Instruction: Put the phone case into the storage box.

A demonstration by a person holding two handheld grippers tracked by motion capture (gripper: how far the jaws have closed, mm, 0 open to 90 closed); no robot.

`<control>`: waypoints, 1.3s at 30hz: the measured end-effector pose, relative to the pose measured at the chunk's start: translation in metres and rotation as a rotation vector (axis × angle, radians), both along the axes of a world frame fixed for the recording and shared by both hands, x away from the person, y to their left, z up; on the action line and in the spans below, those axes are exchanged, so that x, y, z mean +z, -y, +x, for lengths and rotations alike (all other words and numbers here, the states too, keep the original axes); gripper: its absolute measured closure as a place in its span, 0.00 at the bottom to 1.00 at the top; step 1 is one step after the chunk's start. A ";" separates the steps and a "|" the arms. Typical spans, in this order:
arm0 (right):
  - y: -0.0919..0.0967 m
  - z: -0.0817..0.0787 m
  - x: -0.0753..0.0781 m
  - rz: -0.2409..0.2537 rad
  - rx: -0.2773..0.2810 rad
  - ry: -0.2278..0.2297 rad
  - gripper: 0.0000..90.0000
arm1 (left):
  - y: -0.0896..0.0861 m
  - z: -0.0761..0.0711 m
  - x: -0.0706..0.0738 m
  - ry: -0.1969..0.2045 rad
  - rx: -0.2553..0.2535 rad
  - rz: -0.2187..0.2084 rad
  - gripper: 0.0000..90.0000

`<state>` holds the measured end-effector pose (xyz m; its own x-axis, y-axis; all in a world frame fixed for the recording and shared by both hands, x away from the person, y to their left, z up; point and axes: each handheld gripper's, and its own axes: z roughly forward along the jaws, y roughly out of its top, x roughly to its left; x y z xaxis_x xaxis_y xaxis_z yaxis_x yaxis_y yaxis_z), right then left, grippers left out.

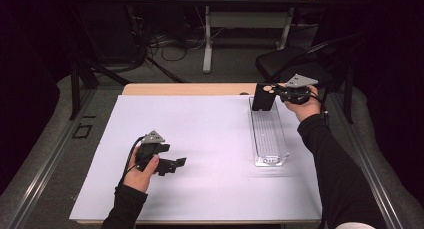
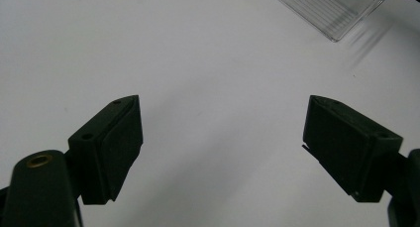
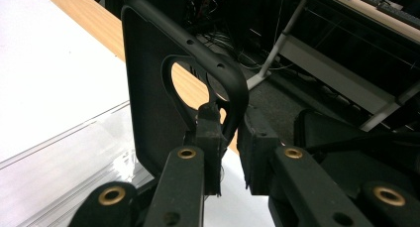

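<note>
At the upper right of the high view, the right gripper [image 1: 274, 91] pinched a black phone case [image 1: 262, 97] over the clear tray [image 1: 269, 135]. The left gripper [image 1: 176, 164], lower left, gaped wide and empty.

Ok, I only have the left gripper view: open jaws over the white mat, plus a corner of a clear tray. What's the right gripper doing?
Observer: The right gripper holds a black phone case upright at the far end of the tray.
Operator: Where does it grip it?
Observer: In the right gripper view, one jaw sits inside the camera opening and the other outside, with the rim between them.
Operator: Anything in the tray?
Observer: From the high view, its length looks empty.
</note>
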<state>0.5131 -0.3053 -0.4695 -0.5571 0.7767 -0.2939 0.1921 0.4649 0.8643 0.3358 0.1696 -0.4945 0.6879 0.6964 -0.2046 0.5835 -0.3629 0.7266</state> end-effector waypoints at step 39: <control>-0.003 0.014 -0.009 0.105 -0.138 -0.047 0.74 | 0.001 0.001 -0.004 -0.012 -0.004 0.007 0.18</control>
<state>0.5276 -0.3027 -0.4787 -0.4547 0.8716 -0.1831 0.2889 0.3388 0.8954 0.3367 0.1682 -0.4989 0.6883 0.6950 -0.2079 0.5904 -0.3702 0.7172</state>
